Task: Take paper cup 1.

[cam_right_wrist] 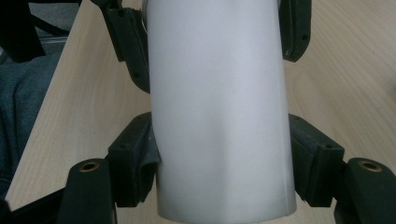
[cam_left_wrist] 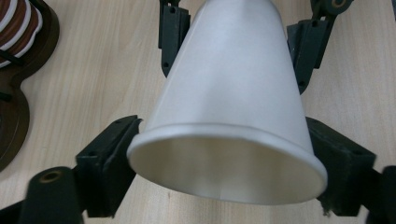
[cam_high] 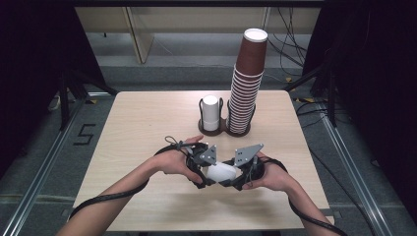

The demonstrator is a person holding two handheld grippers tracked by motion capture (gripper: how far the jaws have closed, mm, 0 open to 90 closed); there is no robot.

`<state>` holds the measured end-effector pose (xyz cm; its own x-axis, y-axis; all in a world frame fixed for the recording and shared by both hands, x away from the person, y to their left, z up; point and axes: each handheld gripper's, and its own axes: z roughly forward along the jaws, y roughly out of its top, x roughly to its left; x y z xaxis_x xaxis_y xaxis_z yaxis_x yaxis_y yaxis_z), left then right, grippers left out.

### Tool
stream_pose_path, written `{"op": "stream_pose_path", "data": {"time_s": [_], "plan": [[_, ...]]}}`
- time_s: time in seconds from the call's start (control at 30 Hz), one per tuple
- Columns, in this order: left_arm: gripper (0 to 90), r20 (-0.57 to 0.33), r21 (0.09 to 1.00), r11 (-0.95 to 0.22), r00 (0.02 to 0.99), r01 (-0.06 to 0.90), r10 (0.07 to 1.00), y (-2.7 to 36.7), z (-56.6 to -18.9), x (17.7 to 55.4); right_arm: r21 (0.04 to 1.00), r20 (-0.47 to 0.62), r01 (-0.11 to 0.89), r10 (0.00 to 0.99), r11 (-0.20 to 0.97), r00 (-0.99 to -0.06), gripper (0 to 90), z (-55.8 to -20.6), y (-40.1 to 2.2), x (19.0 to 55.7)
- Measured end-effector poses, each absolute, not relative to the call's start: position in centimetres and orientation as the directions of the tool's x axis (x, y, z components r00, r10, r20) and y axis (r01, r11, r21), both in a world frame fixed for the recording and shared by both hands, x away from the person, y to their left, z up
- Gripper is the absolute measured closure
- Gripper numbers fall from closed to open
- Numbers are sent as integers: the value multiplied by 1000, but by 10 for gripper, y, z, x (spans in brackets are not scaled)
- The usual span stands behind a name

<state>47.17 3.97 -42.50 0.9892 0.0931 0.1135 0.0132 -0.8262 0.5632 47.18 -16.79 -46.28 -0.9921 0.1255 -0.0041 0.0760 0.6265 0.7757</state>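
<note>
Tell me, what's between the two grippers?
A white cup lying sideways, seen in the high view, between the left gripper and right gripper; both sets of jaws are on it.

Both hands are holding a white cup (cam_high: 221,172) lying sideways between the left gripper (cam_high: 205,169) and right gripper (cam_high: 237,171), their jaws gripping opposite ends.

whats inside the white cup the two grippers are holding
The left gripper view looks into the open mouth of the white cup: bare white inner wall, nothing visible inside. The deep end toward its base falls outside that view, so it cannot be checked.
</note>
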Motion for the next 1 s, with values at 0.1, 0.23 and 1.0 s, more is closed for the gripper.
{"op": "stream_pose_path", "data": {"time_s": [0.1, 0.23, 1.0], "plan": [[214, 129, 563, -826, 988, -5, 83, 40, -424, 471, 774, -10, 70, 122, 630, -992, 335, -463, -167, 472], [227, 129, 561, -828, 989, -14, 71, 41, -423, 471, 774, -27, 57, 122, 631, -992, 336, -462, -167, 473], [276, 168, 485, -872, 986, -63, 22, 38, -414, 469, 745, -3, 105, 161, 659, -987, 212, -465, -162, 473]]}}
